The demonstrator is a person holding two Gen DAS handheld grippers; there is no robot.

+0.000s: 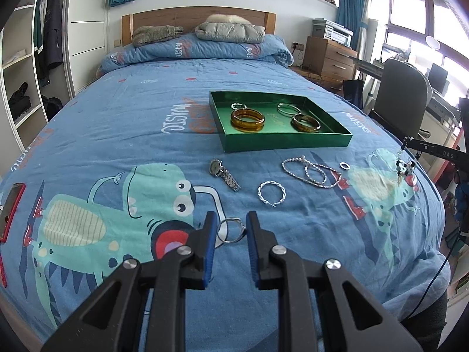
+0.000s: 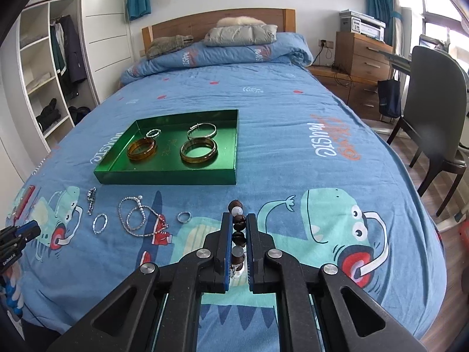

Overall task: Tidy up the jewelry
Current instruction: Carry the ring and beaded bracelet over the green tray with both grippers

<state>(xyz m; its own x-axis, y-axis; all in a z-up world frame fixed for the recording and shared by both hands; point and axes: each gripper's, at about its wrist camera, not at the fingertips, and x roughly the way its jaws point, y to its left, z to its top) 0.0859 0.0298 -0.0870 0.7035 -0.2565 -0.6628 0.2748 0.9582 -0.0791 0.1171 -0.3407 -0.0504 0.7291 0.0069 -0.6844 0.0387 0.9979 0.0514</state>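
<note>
A green tray (image 1: 287, 142) (image 2: 167, 173) on the bed holds two amber bangles (image 1: 247, 120) (image 2: 141, 149) and silver bangles (image 1: 288, 109). On the blue cover in front of it lie a watch (image 1: 224, 173), a twisted silver bangle (image 1: 271, 192), bead chains (image 1: 310, 170) (image 2: 137, 215) and a small ring (image 1: 344, 165) (image 2: 184, 217). My left gripper (image 1: 231, 223) is open, with a thin silver ring (image 1: 231, 230) lying between its fingers. My right gripper (image 2: 238, 220) is shut on a dark bead bracelet (image 2: 238, 226), held above the cover; it also shows in the left wrist view (image 1: 406, 167).
A red phone (image 1: 10, 211) lies at the bed's left edge. Folded clothes (image 1: 228, 30) and a rolled duvet sit at the headboard. A chair (image 2: 433, 123) and a wooden drawer unit (image 2: 363, 58) stand right of the bed. Open shelves are on the left.
</note>
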